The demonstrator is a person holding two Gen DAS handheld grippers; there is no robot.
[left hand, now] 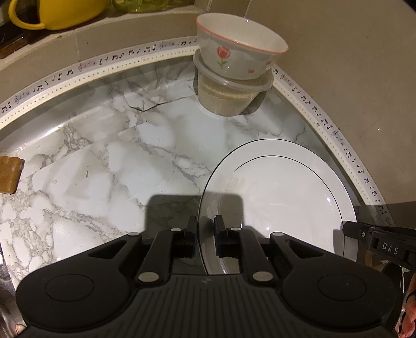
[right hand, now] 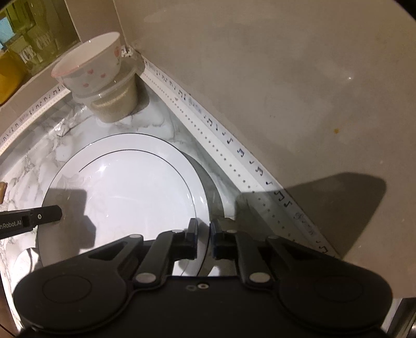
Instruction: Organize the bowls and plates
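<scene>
A white plate (left hand: 280,192) with thin black rings is held over the marble counter near the corner. My left gripper (left hand: 205,223) is shut on the plate's left rim. My right gripper (right hand: 204,225) is shut on the plate's (right hand: 124,187) right rim. Each gripper shows in the other's view: the right one at the plate's far edge (left hand: 364,234), the left one (right hand: 44,213). A white bowl with red flowers (left hand: 239,49) sits on a lidded plastic container (left hand: 228,96) in the corner; the bowl also shows in the right wrist view (right hand: 91,65).
The marble counter (left hand: 104,161) is bordered by a white strip with music notes (left hand: 345,153) along beige walls. A yellow mug (left hand: 59,13) stands on the ledge behind. A brown block (left hand: 9,174) lies at the left edge.
</scene>
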